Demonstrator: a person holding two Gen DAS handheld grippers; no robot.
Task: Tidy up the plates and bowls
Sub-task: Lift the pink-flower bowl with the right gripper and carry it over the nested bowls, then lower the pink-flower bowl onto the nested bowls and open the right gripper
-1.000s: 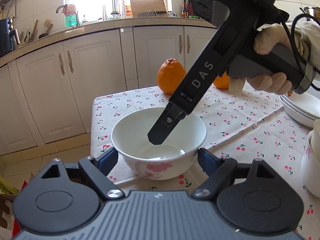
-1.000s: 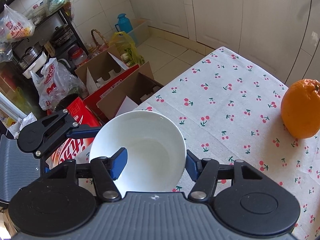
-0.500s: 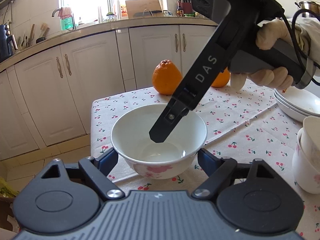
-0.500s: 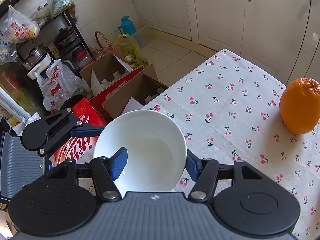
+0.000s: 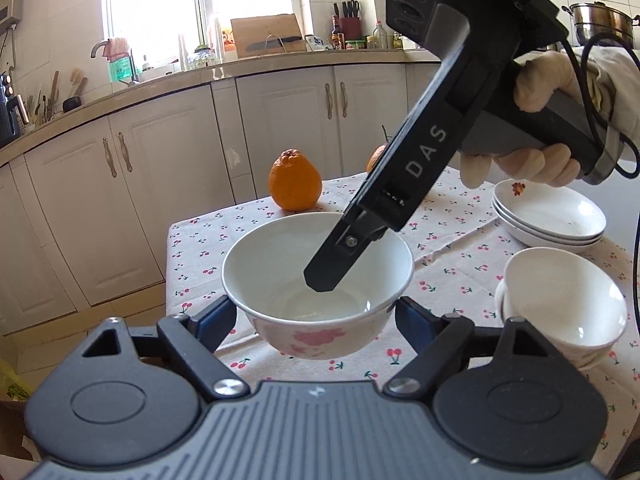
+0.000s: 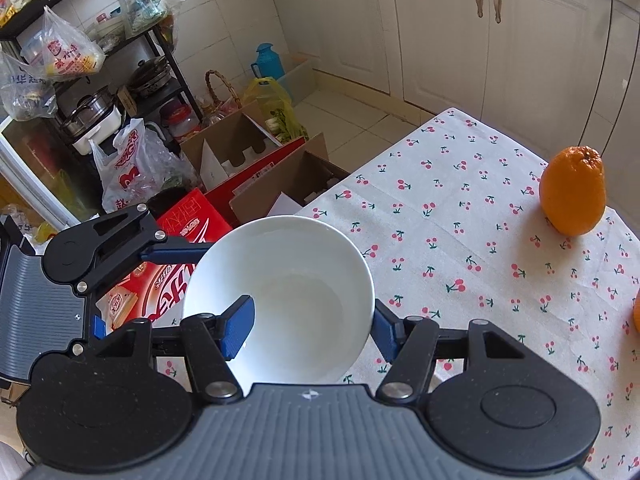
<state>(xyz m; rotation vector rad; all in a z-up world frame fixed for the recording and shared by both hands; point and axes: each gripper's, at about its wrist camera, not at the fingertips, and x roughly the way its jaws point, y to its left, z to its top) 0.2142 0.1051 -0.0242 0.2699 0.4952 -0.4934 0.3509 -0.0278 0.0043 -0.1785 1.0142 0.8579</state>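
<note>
Left wrist view gives me the white bowl with the pink flower (image 5: 318, 286) lifted off the cherry-print tablecloth (image 5: 448, 276), and both of my tools are on it. My left gripper (image 5: 314, 318) straddles the bowl low on its outer wall, one blue pad on each side, jaws roughly half spread and closed onto it. My right gripper (image 6: 310, 326) pinches the rim instead: one blue finger (image 6: 239, 327) sits inside the bowl (image 6: 280, 292) and the other is outside the wall, the jaws fairly narrow around that edge. From the right wrist view the bowl hangs over the table's corner, with cardboard boxes (image 6: 256, 168) on the floor below it. As for progress, I judge the job well under way but not finished. A stack of shallow plates (image 5: 550, 216) already sits at the far right of the table, and a small nest of bowls (image 5: 560, 308) stands just in front of it, near the bowl I am carrying. What remains, as I read it, is to bring this bowl across and set it into that nest. Two oranges are on the cloth too, one (image 5: 295, 181) in plain view; I cannot say whether they count as part of the tidying.
</note>
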